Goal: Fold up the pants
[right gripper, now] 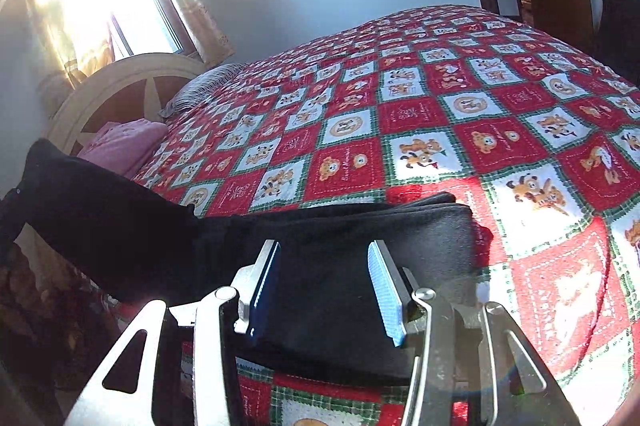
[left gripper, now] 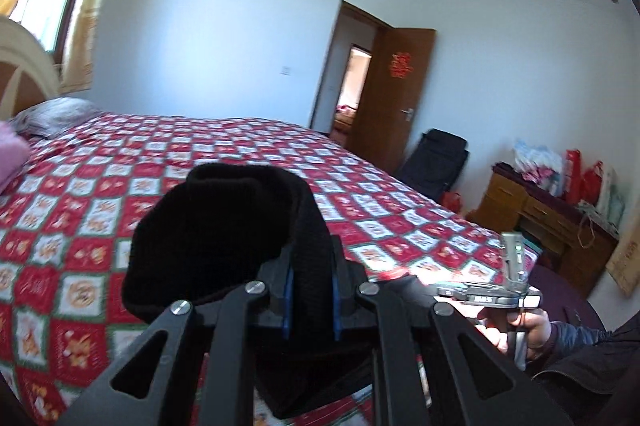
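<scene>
Jaws: left gripper [left gripper: 311, 300] is pinching black pants [right gripper: 340, 266] mid-frame; right gripper [right gripper: 326, 292] is hovering wide open, empty. We are judging the pants, draped on bed [right gripper: 460, 114], soft, limp; gripping folded edges.

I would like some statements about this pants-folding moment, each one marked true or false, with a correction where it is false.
1. The left gripper is shut on the black pants. True.
2. The right gripper is clamped on the pants. False: its jaws stand open, with the pants lying below and between them.
3. The bedspread is plain blue. False: it is a red, white and green patchwork with bear pictures.
4. The wooden door stands open. True.
5. A pink garment lies near the headboard. True.
</scene>
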`<state>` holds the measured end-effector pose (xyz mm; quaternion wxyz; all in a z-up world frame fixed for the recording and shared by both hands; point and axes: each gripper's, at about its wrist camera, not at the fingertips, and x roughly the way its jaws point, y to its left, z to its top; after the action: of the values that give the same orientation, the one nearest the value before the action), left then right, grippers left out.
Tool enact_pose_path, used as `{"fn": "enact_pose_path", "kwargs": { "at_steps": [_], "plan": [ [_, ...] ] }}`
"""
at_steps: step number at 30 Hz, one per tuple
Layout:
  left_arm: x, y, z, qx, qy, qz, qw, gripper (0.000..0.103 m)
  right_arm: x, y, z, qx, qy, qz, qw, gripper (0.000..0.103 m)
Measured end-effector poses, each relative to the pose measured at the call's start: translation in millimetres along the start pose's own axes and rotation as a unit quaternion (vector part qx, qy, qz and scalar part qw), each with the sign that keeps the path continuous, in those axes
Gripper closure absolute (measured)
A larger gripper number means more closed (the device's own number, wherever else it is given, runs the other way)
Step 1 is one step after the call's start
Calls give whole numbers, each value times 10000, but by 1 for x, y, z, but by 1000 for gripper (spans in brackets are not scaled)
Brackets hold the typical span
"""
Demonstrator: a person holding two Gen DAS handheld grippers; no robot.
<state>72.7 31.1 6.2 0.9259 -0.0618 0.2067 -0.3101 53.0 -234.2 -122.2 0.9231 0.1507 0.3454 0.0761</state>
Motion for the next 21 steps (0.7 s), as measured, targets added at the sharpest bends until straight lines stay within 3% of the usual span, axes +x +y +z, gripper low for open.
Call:
{"fn": "enact_pose_path", "kwargs": {
  "at_steps": [11,21],
  "plan": [
    [110,-96,-7,649,980,-708,9905,89,-24,-58,2,425,-196,-360,9983,55],
    [204,-156,-64,1408,2051,-646,9664,85,-23,-107,0,1140,-319,-595,9912,55]
  ]
}}
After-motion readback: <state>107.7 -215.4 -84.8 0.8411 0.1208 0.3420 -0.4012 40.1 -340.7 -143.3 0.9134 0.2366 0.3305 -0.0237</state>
